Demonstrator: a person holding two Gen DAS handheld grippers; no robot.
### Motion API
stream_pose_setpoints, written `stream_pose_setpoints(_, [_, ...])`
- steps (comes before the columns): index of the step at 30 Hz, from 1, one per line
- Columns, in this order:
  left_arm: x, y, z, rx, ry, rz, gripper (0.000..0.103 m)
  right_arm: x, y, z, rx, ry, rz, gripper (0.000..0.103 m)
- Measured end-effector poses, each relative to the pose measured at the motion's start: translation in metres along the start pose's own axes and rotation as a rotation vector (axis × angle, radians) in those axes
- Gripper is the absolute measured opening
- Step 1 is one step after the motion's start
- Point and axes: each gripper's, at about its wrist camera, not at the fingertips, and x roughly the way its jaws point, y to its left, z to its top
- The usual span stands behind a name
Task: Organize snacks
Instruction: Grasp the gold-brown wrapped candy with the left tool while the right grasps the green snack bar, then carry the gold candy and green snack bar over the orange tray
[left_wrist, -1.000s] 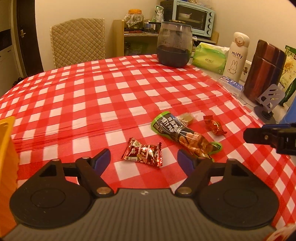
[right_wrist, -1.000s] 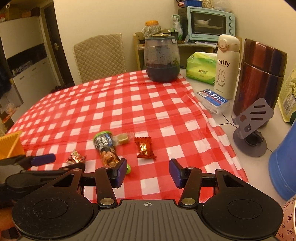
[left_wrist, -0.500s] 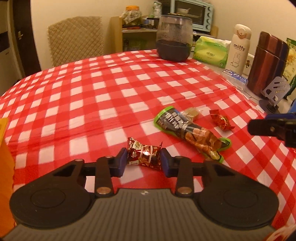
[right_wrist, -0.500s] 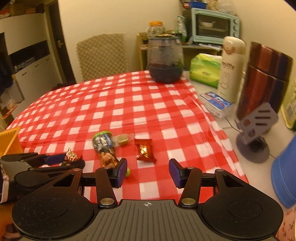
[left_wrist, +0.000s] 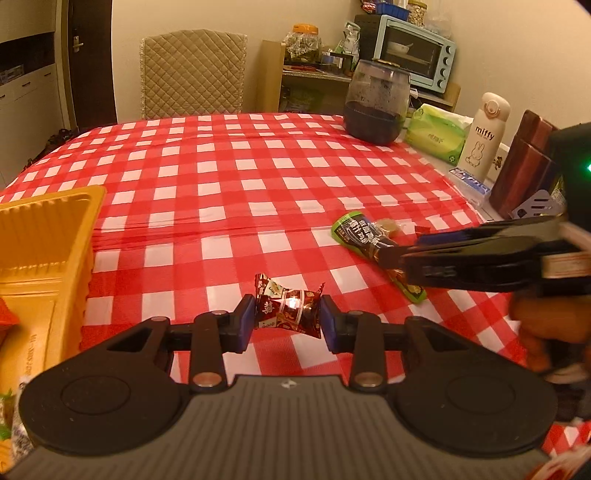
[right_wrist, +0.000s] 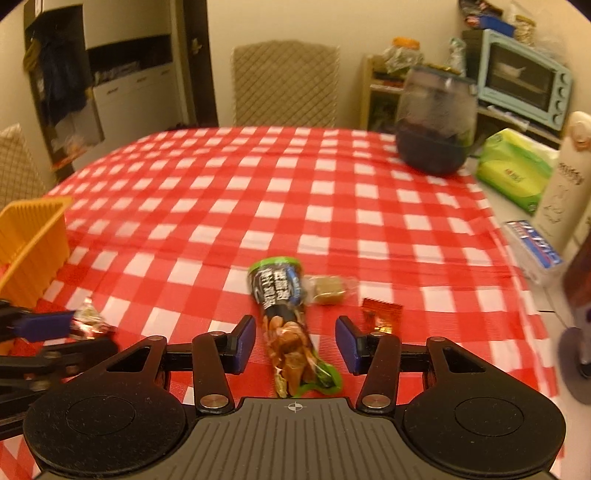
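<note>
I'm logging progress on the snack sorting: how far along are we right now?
Partly done: the yellow tray already holds something at its near edge, too cropped to identify. In hand: the left gripper is shut on the red candy; the right gripper is closing around the nut packet. Left on the cloth: the tan sweet and the orange candy.

L gripper went from wide open around the red candy to clamped on it, and has lifted it clear of the checked cloth. Yellow tray, before only a sliver at the left wrist view's 9 o'clock edge, now fills that side. R gripper has swung over: nut packet, earlier at its 11 o'clock, now lies btwn its closing jaws, pads not touching it. Orange candy now at its 1 o'clock.
</note>
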Motion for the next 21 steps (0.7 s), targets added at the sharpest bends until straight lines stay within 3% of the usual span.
stream_pose_setpoints(10, [-0.022,0.003,-0.007,0.006,0.004,-0.001,0.033,0.017,0.013,-0.002,-0.060,0.049,-0.019,0.030])
stream_pose_setpoints(17, [-0.042,0.005,-0.009,0.008,0.003,0.000,0.033,-0.018,0.028,-0.009,-0.042,0.041,0.005,0.030])
stream_pose_setpoints(21, [-0.058,0.008,-0.010,0.012,-0.002,0.003,0.033,-0.049,0.037,-0.012,0.042,0.003,-0.016,0.030])
